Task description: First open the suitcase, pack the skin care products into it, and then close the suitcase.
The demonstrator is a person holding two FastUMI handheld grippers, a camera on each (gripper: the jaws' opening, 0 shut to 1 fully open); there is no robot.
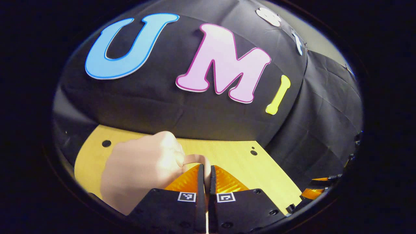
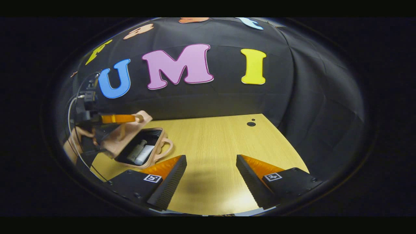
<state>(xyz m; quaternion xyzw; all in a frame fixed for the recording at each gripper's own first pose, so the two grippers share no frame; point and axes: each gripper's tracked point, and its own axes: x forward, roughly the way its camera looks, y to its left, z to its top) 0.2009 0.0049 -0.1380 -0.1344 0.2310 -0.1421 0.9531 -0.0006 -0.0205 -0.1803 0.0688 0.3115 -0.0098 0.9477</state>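
The left gripper (image 1: 205, 182) has its two fingers pressed almost together on the edge of the suitcase lid (image 1: 143, 165), a pale pink shell that rises just to the left of the fingers in the left gripper view. From the right gripper view the same gripper (image 2: 135, 118) is seen far to the left, holding the lid (image 2: 125, 136) tilted up and half raised over the case. The table (image 2: 214, 143) is a broad wooden board. The suitcase (image 2: 156, 152) lies on its left part, open, with its handle toward the middle of the table. Inside it two skin care products (image 2: 140, 152) lie side by side, their long sides running from front to back of the case. The right gripper (image 2: 211, 177) is wide open and holds nothing; it hangs over bare wood, well apart from the case. The left one is nearer, so I judge the closing belongs to it: the lid must swing down toward the handle side.
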